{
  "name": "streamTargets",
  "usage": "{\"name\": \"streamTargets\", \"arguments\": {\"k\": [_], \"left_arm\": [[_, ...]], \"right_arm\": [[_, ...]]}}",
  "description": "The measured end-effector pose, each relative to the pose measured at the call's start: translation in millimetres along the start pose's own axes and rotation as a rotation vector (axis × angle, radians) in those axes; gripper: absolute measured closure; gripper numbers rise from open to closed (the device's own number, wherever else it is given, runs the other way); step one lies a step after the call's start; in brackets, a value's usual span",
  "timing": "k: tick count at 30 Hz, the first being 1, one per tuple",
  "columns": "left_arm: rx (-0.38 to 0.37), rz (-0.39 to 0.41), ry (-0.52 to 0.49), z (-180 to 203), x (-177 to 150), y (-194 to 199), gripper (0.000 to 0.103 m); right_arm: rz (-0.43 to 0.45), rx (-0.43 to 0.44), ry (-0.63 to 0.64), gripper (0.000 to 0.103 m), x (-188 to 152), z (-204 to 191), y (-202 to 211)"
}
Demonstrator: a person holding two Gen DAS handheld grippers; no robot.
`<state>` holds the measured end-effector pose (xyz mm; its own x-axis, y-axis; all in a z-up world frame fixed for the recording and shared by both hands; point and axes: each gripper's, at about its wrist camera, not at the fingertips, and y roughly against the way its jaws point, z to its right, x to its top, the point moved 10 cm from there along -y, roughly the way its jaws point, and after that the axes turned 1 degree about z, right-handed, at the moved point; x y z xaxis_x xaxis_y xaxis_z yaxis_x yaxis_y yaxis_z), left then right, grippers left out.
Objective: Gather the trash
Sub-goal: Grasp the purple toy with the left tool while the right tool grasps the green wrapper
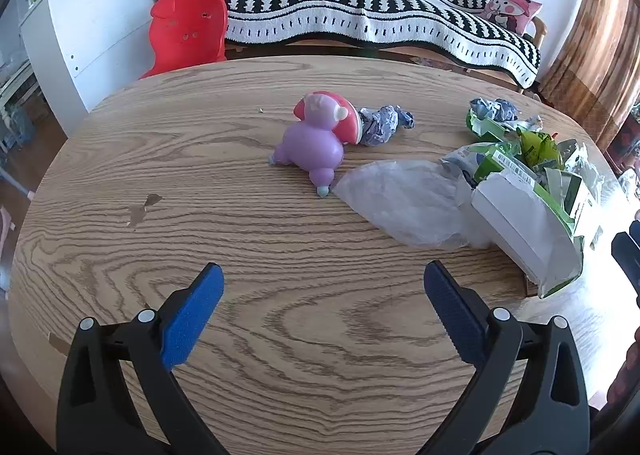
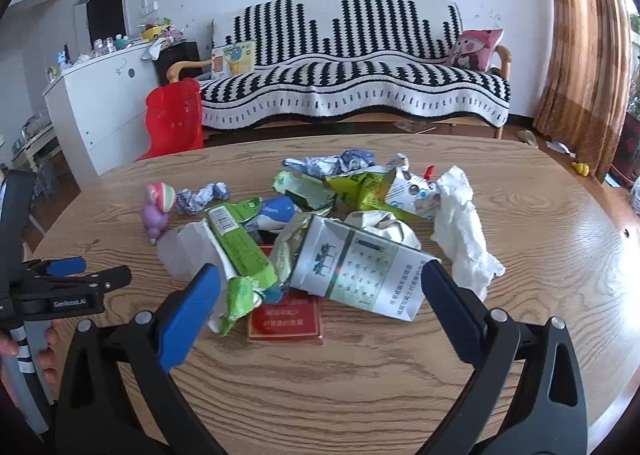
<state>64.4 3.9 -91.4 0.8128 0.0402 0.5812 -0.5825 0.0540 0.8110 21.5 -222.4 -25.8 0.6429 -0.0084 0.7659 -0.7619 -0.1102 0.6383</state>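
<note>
From the left wrist view, the left tongs (image 1: 322,311) hang wide apart over bare wood grain of the tabletop (image 1: 120,159), gripping nothing. At twelve o'clock ahead lies a purple toy (image 1: 314,145) on its side with a crumpled blue-grey wrapper (image 1: 382,123) touching its red cap; at two o'clock a clear plastic bag (image 1: 400,201) leads into the trash pile (image 1: 528,191) of white and green packaging. Over to the right wrist view: the right tongs (image 2: 320,297) are spread wide too, empty, framing the near edge of the heap. Between the pads sits a grey-and-white carton (image 2: 360,275), half covering a red cigarette box (image 2: 286,321) at six o'clock of the pile; a green wrapper (image 2: 236,243) lies toward ten o'clock and crumpled white tissue (image 2: 464,231) at three o'clock. The left tool shows at nine o'clock. No bin or bag for collecting is in sight in either view, and every scrap appears to lie on the wood, so by my reading the collecting has barely begun, if at all: the whole heap and the stray wrapper by the toy are left to gather.
</note>
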Motion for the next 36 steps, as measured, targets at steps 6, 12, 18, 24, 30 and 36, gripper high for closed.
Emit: {"name": "streamTargets", "arguments": {"k": [6, 12, 18, 24, 30, 36], "left_arm": [[0.004, 0.000, 0.000, -2.2, 1.2, -0.2, 0.006], [0.001, 0.055, 0.026, -25.8, 39.9, -10.6, 0.006], [-0.023, 0.025, -0.027, -28.9, 64.8, -49.5, 0.006], [0.031, 0.016, -0.153, -9.6, 84.2, -87.6, 0.007], [-0.019, 0.025, -0.088, -13.0, 90.2, -87.5, 0.055], [-0.056, 0.124, -0.002, -27.3, 91.8, -46.0, 0.056]], "right_arm": [[0.021, 0.073, 0.014, 0.006, 1.3, -18.8, 4.3], [0.009, 0.119, 0.121, 0.006, 16.7, -52.0, -15.1], [-0.102, 0.215, 0.215, 0.028, 17.0, -88.6, -58.0], [-0.212, 0.263, 0.221, 0.055, -2.4, -101.3, -85.3], [-0.170, 0.289, 0.194, 0.073, -1.5, -100.6, -75.0], [-0.014, 0.297, 0.086, 0.074, 30.5, -73.6, -37.2]]}}
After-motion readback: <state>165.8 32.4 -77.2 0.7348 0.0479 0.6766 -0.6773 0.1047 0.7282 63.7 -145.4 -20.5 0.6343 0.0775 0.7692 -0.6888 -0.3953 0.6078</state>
